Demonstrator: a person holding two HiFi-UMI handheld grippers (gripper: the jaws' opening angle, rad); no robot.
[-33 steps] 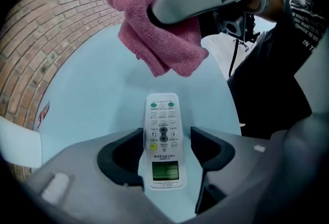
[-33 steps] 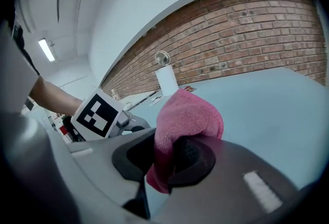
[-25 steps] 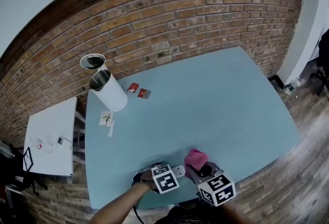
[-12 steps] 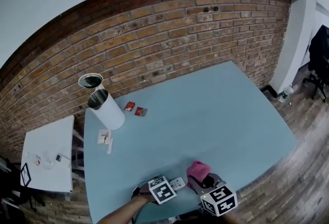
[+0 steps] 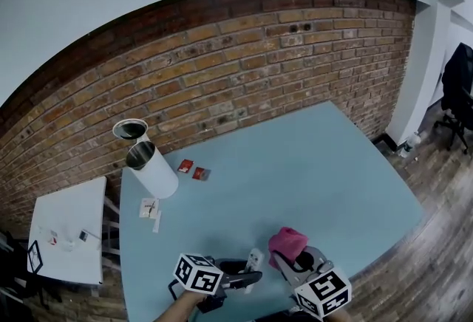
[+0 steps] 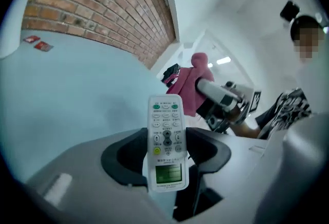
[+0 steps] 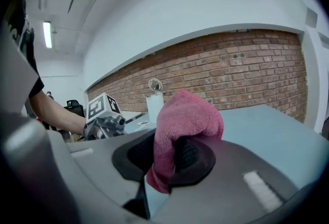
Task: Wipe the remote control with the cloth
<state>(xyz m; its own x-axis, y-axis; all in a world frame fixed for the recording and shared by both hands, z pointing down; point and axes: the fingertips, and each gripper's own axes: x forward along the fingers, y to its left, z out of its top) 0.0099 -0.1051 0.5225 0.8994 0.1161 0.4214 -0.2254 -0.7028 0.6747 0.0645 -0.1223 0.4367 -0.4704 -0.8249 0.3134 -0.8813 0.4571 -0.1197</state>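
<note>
A white remote control [image 6: 166, 141] with a small green screen stands between the jaws of my left gripper [image 6: 166, 155]. Those jaws have just closed, and the pads press its sides. In the head view the left gripper [image 5: 235, 278] holds the remote [image 5: 253, 261] off the blue table [image 5: 318, 165], near its front edge. My right gripper [image 7: 172, 159] is shut on a pink cloth [image 7: 181, 120], which bunches above the jaws. The right gripper [image 5: 297, 260] and the cloth [image 5: 287, 241] hang just right of the remote, a small gap apart.
A white cylinder container [image 5: 153, 165] stands at the table's far left, with a round-topped object [image 5: 130, 128] behind it. Two red packets [image 5: 194, 170] and small paper items [image 5: 151, 208] lie nearby. A white side table [image 5: 66, 232] stands left. A brick wall runs behind.
The left gripper has risen off the table with the remote in its jaws and rolled over. The right gripper with the cloth has risen too.
</note>
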